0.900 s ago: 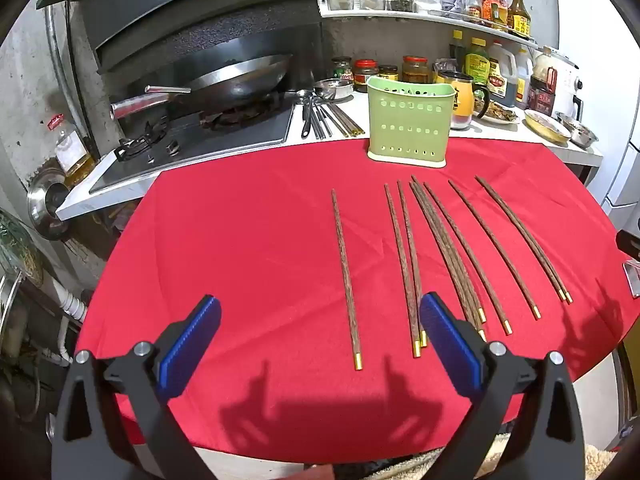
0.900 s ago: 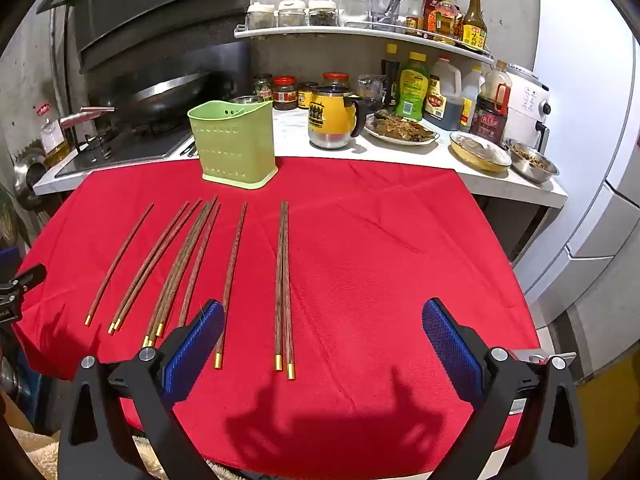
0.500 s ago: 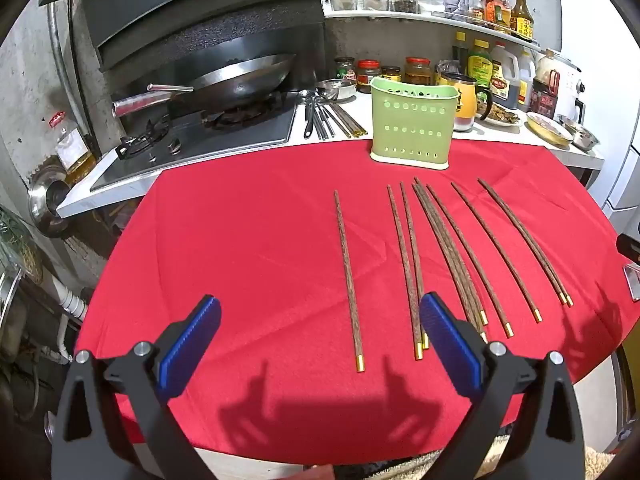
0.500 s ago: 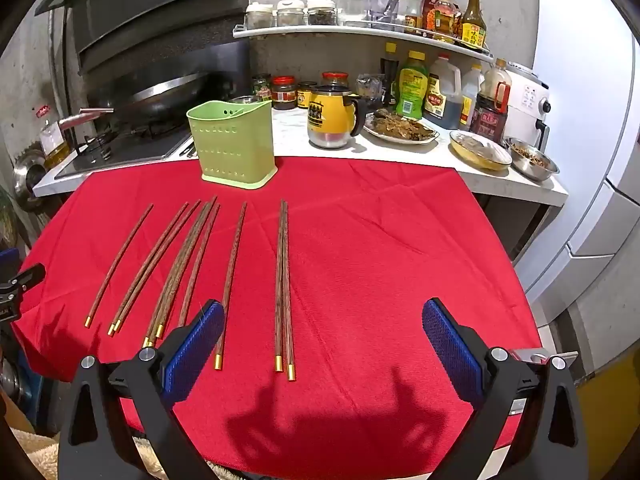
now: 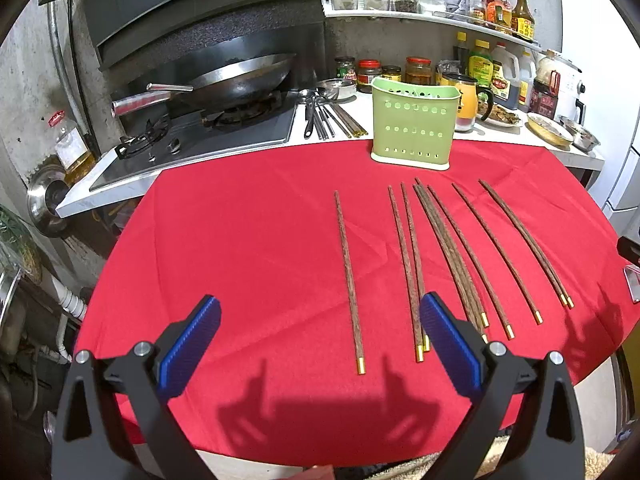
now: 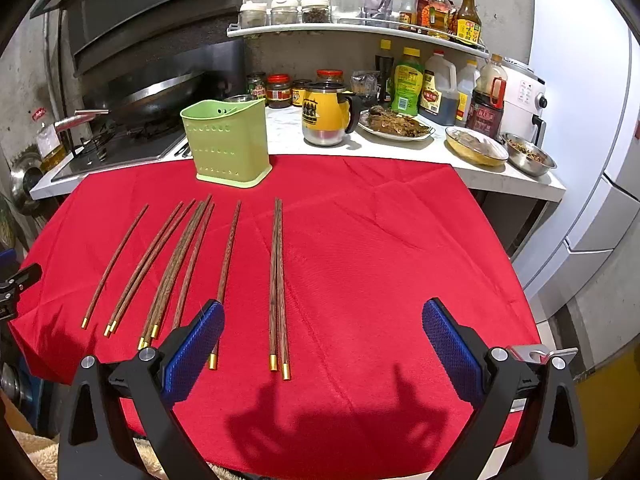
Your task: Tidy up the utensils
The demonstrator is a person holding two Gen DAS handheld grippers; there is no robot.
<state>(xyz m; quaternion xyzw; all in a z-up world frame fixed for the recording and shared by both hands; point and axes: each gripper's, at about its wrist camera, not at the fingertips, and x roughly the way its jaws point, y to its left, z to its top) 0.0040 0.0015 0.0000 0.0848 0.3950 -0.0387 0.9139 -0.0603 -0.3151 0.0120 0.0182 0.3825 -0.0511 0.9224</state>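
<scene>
Green holder (image 5: 414,126) (image 6: 227,146) stands upright at the far edge of the red cloth (image 5: 248,248) (image 6: 380,248), perforated walls; contents can't be made out. Chopsticks (image 5: 440,248) (image 6: 188,260) lie on the cloth in front of it, fanned roughly parallel, gold tips toward the camera: one single at the left (image 5: 349,276), then a pair, a tight bundle, two singles, and a pair farthest right (image 6: 277,280). Left gripper (image 5: 320,332) fingers fully spread, nothing between them, hovering over the near cloth edge beside the single chopstick. Right gripper (image 6: 323,336) also wide open and empty, the rightmost pair lying between its fingers' line of view, not touched. On the surface behind: yellow mug (image 6: 326,118) with dark print, unreadable; plate of cooked food (image 6: 394,126); yellow dish (image 6: 476,146); steel bowl (image 6: 528,158) with bits of food; jars with red lids (image 6: 279,90); oil and sauce bottles (image 6: 440,88), labels too small to read. Wok (image 5: 236,80) on the stove; metal utensils (image 5: 320,118) lying next to it. Shelf (image 6: 360,28) above holds spice jars and bottles.
</scene>
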